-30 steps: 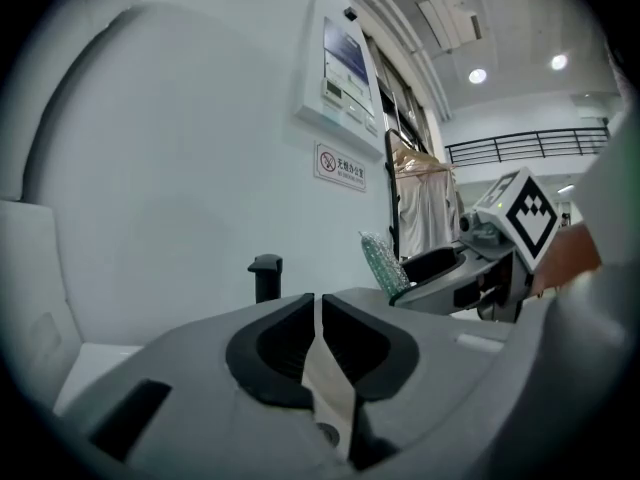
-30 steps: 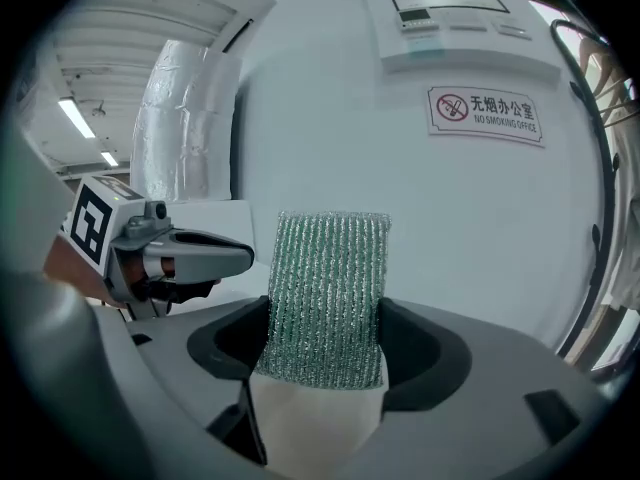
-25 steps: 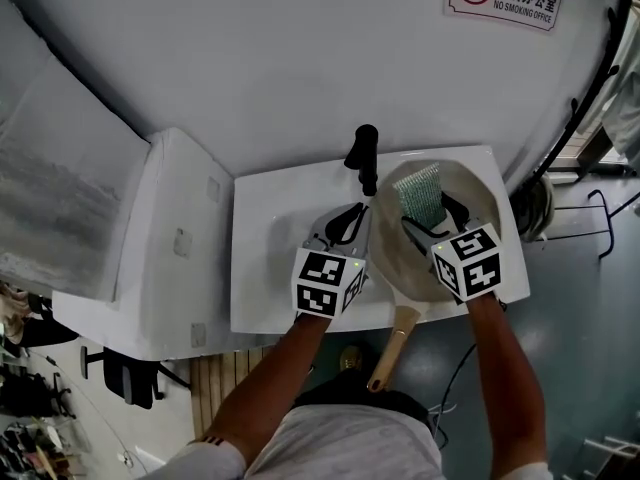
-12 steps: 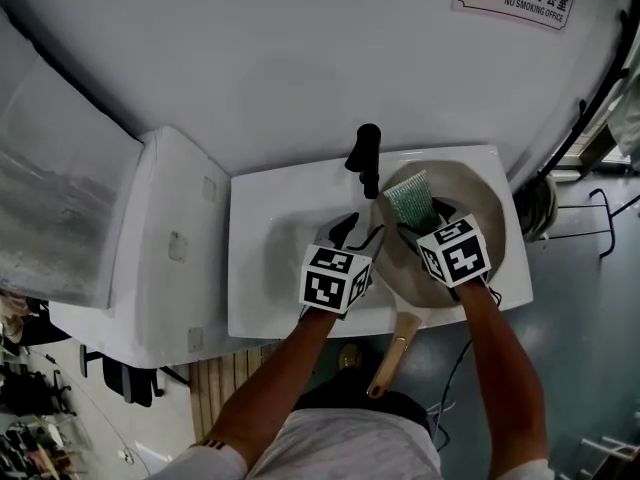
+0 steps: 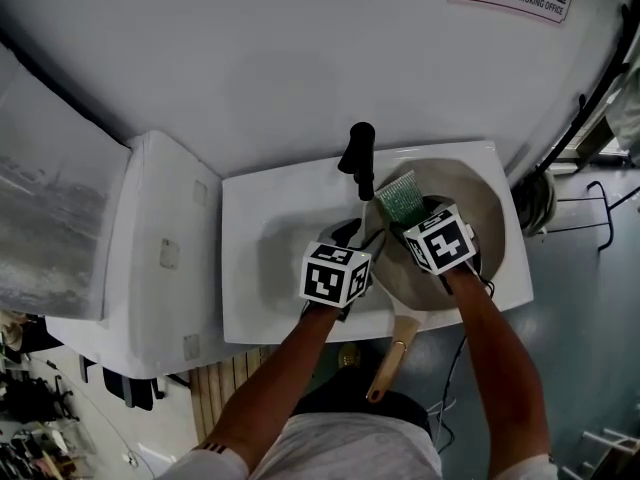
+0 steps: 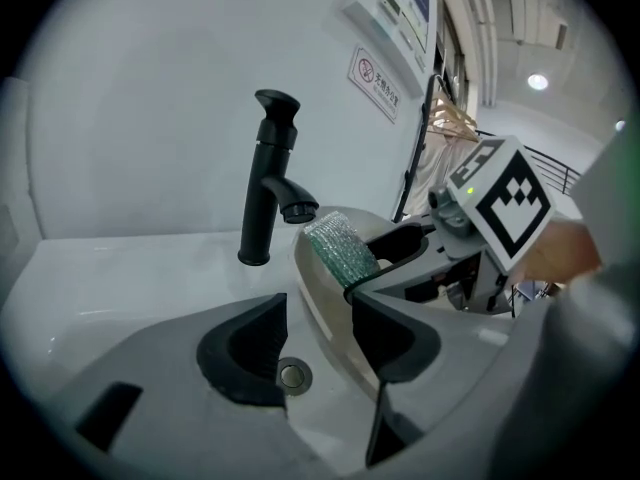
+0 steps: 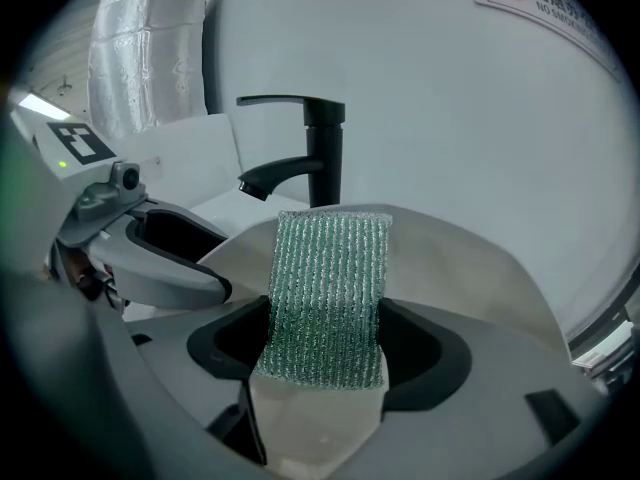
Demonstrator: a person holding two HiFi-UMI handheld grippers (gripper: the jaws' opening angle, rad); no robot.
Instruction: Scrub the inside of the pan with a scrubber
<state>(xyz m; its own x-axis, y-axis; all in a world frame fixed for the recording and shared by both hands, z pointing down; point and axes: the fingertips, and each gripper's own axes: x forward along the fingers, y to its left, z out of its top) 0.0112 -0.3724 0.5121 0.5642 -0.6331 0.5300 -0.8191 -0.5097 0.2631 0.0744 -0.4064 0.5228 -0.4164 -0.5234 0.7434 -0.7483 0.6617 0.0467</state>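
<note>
The pan (image 5: 487, 208) leans in the right half of the sink (image 5: 265, 233), handle pointing near. Its hollow lies just beyond the right gripper (image 7: 325, 343), which clamps the green scrubber (image 7: 330, 298), long axis pointing far. The left gripper (image 6: 318, 333), just left, has just been opening. Its jaws stand wide, with the pan's rim in the gap, unpressed.

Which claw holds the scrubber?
The right claw, shut on the scrubber. The left claw has just been opening; the pan sits ungripped between its jaws.
</note>
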